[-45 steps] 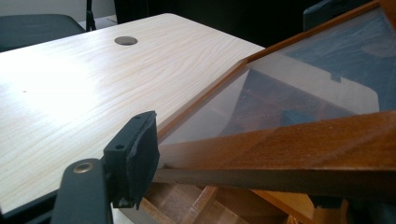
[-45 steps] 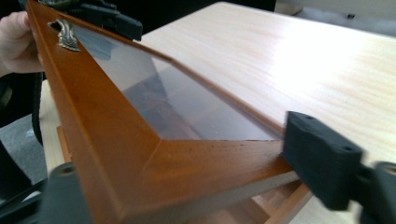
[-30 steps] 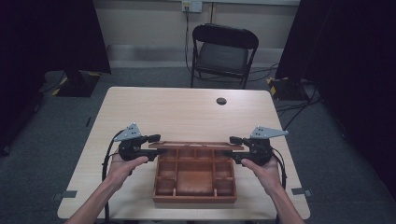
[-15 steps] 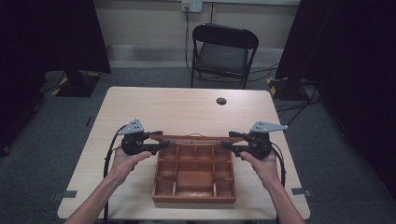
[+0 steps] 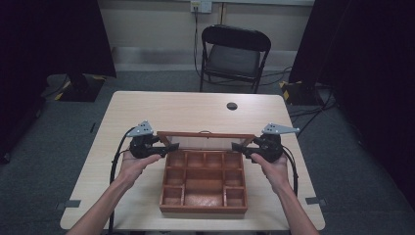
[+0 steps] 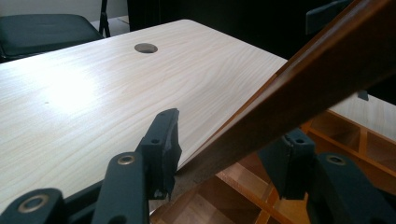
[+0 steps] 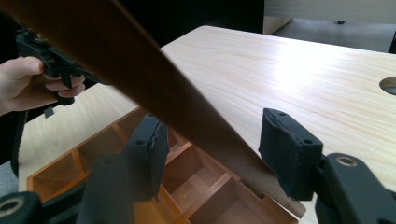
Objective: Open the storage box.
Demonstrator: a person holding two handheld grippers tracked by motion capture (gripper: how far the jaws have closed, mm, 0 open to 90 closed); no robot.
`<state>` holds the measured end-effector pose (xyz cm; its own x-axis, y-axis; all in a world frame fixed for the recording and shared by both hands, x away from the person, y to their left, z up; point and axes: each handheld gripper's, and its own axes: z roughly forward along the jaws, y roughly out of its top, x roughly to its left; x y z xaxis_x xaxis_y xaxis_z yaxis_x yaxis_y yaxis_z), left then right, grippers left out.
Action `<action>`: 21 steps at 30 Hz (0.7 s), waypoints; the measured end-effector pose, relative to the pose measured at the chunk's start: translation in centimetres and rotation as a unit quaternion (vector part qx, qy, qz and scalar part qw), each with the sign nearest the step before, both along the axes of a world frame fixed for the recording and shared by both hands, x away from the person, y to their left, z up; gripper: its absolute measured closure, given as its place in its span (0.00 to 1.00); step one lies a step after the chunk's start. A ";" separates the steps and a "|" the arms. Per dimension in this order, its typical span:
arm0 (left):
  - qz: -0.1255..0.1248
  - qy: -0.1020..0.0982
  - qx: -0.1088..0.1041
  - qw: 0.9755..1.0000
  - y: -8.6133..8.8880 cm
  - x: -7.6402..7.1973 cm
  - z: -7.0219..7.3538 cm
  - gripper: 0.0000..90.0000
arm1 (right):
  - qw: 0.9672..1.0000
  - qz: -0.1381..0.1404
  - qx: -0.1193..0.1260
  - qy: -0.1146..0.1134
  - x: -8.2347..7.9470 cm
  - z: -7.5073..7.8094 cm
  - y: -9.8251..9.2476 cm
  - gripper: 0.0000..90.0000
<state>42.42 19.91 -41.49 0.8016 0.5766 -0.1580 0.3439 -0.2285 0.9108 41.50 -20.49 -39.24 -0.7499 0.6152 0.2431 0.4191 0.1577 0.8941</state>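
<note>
High view: my left gripper (image 5: 169,147) and right gripper (image 5: 238,147) flank the raised lid (image 5: 205,134) of the box (image 5: 203,207) on the counter (image 5: 147,105), fingers apart around its side rails.

The raised lid (image 5: 205,135) stands across the far edge of the wooden box (image 5: 203,208), blocking reach from the far side. The compartments lie open from above. Bare table (image 5: 171,110) stretches beyond, with a small hole (image 5: 232,105).
</note>
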 end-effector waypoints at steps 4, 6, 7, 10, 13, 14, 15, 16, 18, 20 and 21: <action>0.002 0.008 -0.004 1.000 0.0 0.2 -0.2 0.55 | 1.000 -0.005 -0.005 0.006 0.4 -0.4 0.0 0.47; 0.002 0.017 -0.014 1.000 -0.2 0.4 -0.4 0.53 | 1.000 -0.007 -0.008 0.010 0.6 -0.7 0.1 0.44; 0.001 0.013 -0.010 1.000 -0.3 0.5 -0.5 0.53 | 1.000 -0.007 -0.010 0.011 0.7 -0.8 0.1 0.44; 0.000 0.012 -0.003 1.000 -0.2 0.7 -0.6 0.54 | 1.000 -0.011 -0.014 0.014 1.1 -1.2 0.2 0.44; 0.000 0.006 -0.002 1.000 -0.2 0.9 -0.7 0.55 | 1.000 -0.013 -0.012 0.018 1.4 -1.6 0.2 0.44; -0.002 0.006 0.002 1.000 -0.2 1.0 -0.7 0.55 | 1.000 -0.014 -0.012 0.020 1.5 -1.8 0.2 0.45; -0.002 0.006 0.002 1.000 -0.2 1.0 -0.7 0.56 | 1.000 -0.014 -0.012 0.020 1.5 -1.8 0.2 0.45; -0.002 0.006 0.005 1.000 -0.1 1.1 -0.7 0.56 | 1.000 -0.017 -0.014 0.022 1.6 -1.9 0.2 0.45; 0.000 0.006 0.006 1.000 -0.2 1.2 -0.7 0.56 | 0.999 -0.018 -0.014 0.024 1.7 -2.0 0.2 0.45; -0.001 0.006 0.007 1.000 -0.1 1.4 -0.7 0.56 | 0.999 -0.018 -0.010 0.024 1.9 -2.1 0.2 0.46; -0.001 0.008 0.007 1.000 -0.1 1.4 -0.7 0.57 | 1.000 -0.018 -0.010 0.024 1.9 -2.2 0.2 0.47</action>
